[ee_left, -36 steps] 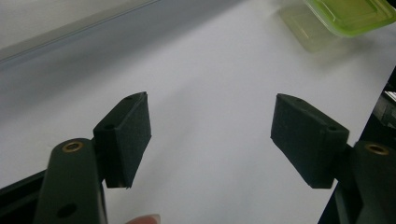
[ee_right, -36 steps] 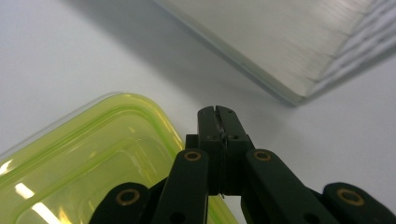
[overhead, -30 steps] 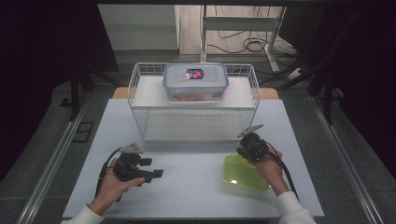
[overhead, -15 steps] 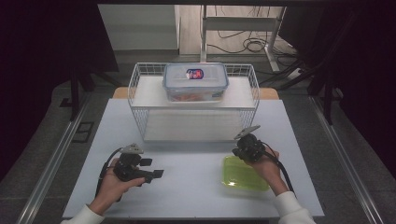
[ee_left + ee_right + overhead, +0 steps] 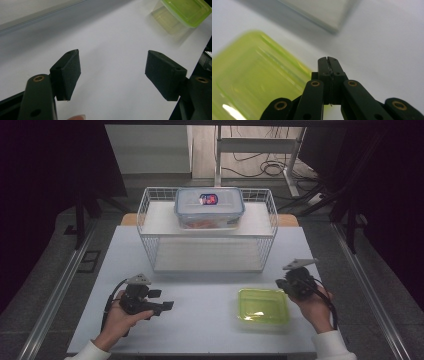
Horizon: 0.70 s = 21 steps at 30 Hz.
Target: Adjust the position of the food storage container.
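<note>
A lime-green shallow plastic container lies on the white table at the front right. My right gripper hangs just off its far right corner, above the table. In the right gripper view its jaws are pressed together with nothing between them, and the green container lies to their left. My left gripper rests at the front left, pointing right. Its pads stand wide apart over bare table, with the green container far ahead.
A white wire basket stands across the back of the table. A clear food box with a blue-rimmed lid sits in it at the rear. Dark floor, cables and rails surround the table.
My right gripper has moved right and lifted a little, from over the green container's far edge to beside its corner. The container and the left gripper have stayed put.
</note>
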Motion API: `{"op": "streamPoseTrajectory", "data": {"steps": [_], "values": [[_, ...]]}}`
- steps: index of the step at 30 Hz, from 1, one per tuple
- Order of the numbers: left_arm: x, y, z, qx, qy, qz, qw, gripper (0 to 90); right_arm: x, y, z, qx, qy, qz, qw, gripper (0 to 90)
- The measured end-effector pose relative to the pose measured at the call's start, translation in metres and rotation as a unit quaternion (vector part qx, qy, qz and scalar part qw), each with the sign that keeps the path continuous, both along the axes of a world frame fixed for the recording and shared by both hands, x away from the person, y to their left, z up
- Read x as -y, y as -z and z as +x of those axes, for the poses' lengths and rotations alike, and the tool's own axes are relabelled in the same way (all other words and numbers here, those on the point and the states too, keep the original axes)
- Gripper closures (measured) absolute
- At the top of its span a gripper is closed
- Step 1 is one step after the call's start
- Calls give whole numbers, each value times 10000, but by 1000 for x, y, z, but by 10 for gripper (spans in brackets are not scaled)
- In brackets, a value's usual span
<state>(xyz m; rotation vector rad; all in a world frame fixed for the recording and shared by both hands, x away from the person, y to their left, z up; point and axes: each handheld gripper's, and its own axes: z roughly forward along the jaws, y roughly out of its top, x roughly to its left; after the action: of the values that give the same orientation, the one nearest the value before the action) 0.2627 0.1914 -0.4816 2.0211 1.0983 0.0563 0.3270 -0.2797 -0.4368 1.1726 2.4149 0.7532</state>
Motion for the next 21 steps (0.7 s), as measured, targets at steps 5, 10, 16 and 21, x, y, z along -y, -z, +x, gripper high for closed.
{"op": "streamPoseTrajectory", "data": {"steps": [5,10,16,21], "values": [[-1,1,-2,-42,-44,-50,10000,282,33,11,-26,-314,513,-106,9981,892],[-1,2,-4,-87,-64,-64,9999,279,37,27,-41,-624,548,-255,9962,892],[1,4,-5,-120,-28,-59,9999,278,21,33,-43,-771,350,-371,9957,892],[-1,5,-7,-128,-44,-71,9999,277,9,33,-41,-834,204,-331,9958,892]]}}
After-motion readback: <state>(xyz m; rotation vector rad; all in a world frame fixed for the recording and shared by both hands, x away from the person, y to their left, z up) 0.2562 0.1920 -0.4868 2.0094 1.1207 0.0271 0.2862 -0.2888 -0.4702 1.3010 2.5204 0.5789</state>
